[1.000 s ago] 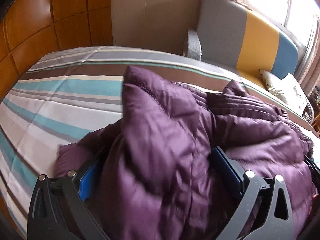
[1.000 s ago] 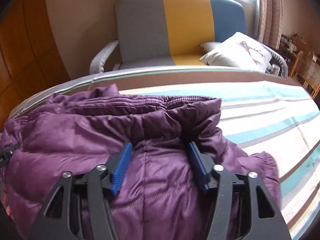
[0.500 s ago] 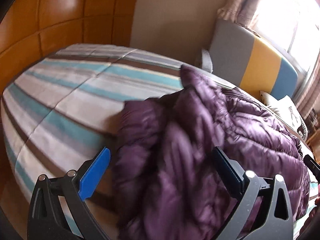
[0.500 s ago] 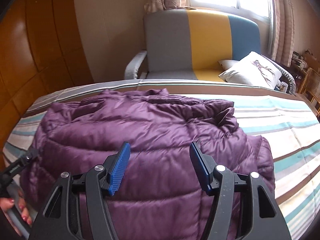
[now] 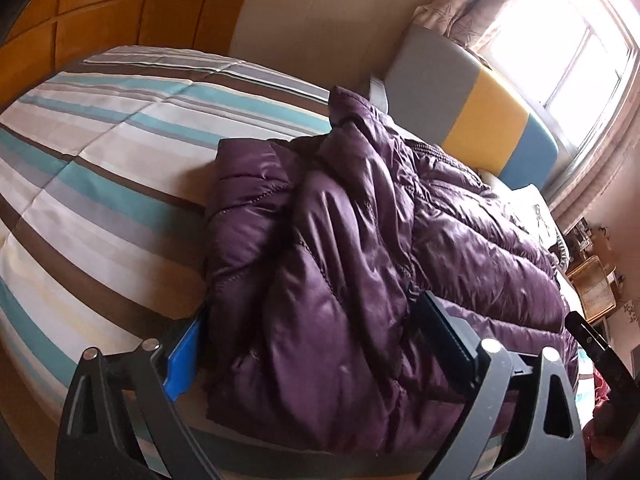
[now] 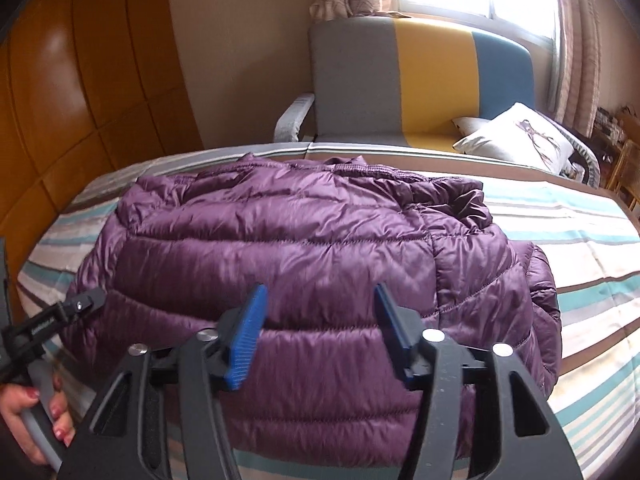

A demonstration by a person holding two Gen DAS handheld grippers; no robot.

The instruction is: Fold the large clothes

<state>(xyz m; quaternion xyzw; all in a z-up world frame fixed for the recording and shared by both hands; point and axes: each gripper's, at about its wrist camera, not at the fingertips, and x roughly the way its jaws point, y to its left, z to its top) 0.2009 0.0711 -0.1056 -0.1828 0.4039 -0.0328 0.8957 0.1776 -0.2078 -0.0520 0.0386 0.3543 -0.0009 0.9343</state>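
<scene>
A purple puffer jacket (image 6: 304,240) lies folded into a thick block on the striped bed (image 6: 580,264). In the left wrist view, my left gripper (image 5: 312,332) straddles the jacket's (image 5: 340,260) near end. Its jaws stand wide and are closing. One blue pad (image 5: 182,356) sits at the jacket's edge and the other finger rests against the padding. My right gripper (image 6: 320,308) hovers over the jacket's near side. Its jaws are half apart and closing, with only the jacket's top surface between them and nothing gripped. A hand (image 6: 36,412) holds the left gripper's handle.
A grey, yellow and blue sofa (image 6: 420,80) with a white cushion (image 6: 516,136) stands behind the bed, under a bright window. Orange wooden wall panels (image 6: 80,100) run along the left. Wicker furniture (image 5: 592,284) stands at the far right.
The left gripper let go of the jacket flap it carried over and drew back to the jacket's end. The right gripper pulled back and up, and its jaws narrowed. The jacket now lies flatter.
</scene>
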